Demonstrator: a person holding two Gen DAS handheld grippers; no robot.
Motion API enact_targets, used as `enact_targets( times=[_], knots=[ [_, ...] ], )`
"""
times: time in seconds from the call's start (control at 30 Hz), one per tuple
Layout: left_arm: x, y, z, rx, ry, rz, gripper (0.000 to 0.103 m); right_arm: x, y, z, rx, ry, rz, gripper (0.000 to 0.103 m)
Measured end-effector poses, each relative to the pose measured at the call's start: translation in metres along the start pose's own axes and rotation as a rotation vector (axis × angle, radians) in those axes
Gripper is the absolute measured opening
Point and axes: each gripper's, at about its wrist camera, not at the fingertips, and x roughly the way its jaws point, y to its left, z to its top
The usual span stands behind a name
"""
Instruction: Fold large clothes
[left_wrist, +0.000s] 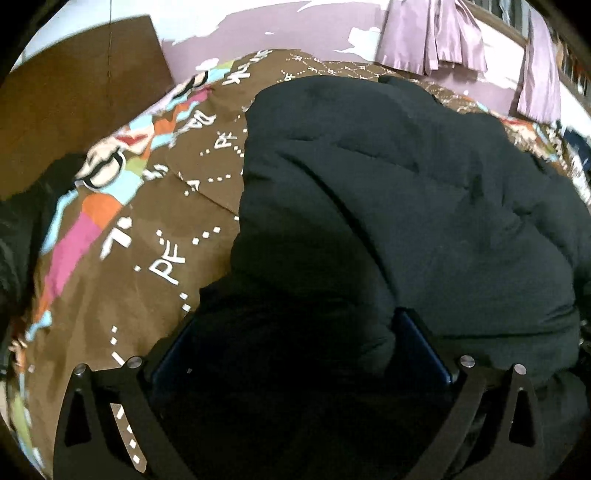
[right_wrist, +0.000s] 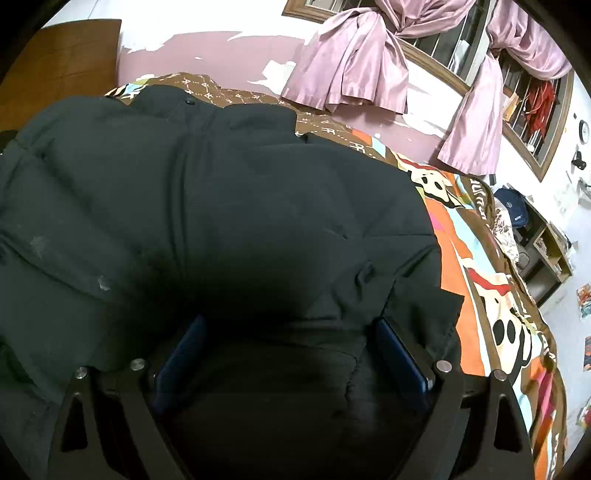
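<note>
A big dark puffy jacket (left_wrist: 406, 192) lies spread on a bed with a brown patterned cover (left_wrist: 147, 229). In the left wrist view my left gripper (left_wrist: 295, 321) stands wide open over the jacket's near left edge. A bulge of dark cloth lies between its blue pads (left_wrist: 417, 343), unpinched. In the right wrist view the same jacket (right_wrist: 221, 184) fills the frame, its button placket running away from me. My right gripper (right_wrist: 291, 323) is spread wide over the near hem, with folded cloth between the pads (right_wrist: 399, 350), whose inner faces show bare.
The bed cover (right_wrist: 480, 295) shows bright cartoon patches along both sides. A brown headboard (left_wrist: 74, 92) stands at the left, a peeling purple wall (right_wrist: 221, 55) behind. Pink curtains (right_wrist: 351, 66) hang at a barred window. A low shelf (right_wrist: 546, 251) with a bag stands right of the bed.
</note>
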Motion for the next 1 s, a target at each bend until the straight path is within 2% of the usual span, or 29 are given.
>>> enact_targets(
  times=[0.07, 0.13, 0.2, 0.33, 0.43, 0.6, 0.73, 0.83, 1.0],
  knots=[
    [0.0, -0.004, -0.001, 0.022, -0.018, 0.033, 0.103, -0.002, -0.001, -0.002, 0.008, -0.013, 0.002, 0.092],
    [0.0, -0.004, -0.003, 0.026, -0.032, 0.041, 0.102, -0.007, -0.003, -0.004, 0.021, -0.032, -0.012, 0.098],
    [0.001, 0.0, -0.003, 0.013, -0.031, 0.024, 0.102, -0.009, -0.007, -0.004, 0.036, -0.038, -0.025, 0.102],
    [0.001, 0.008, -0.004, -0.023, -0.031, -0.024, 0.102, -0.023, -0.017, -0.006, 0.087, -0.073, 0.018, 0.102],
    [-0.008, 0.013, -0.002, -0.049, -0.04, -0.048, 0.102, -0.056, -0.027, -0.003, 0.131, -0.152, 0.076, 0.102],
    [-0.052, 0.014, -0.004, -0.065, -0.139, -0.103, 0.102, -0.1, -0.034, 0.015, 0.174, -0.16, 0.159, 0.103],
    [-0.09, 0.005, -0.003, -0.053, -0.183, -0.155, 0.102, -0.144, -0.04, 0.028, 0.213, -0.201, 0.233, 0.103],
    [-0.129, 0.0, 0.0, -0.051, -0.203, -0.209, 0.102, -0.182, -0.045, 0.04, 0.211, -0.206, 0.275, 0.103],
    [-0.198, -0.001, 0.006, -0.029, -0.261, -0.241, 0.102, -0.247, -0.062, 0.061, 0.227, -0.243, 0.33, 0.103]
  ],
)
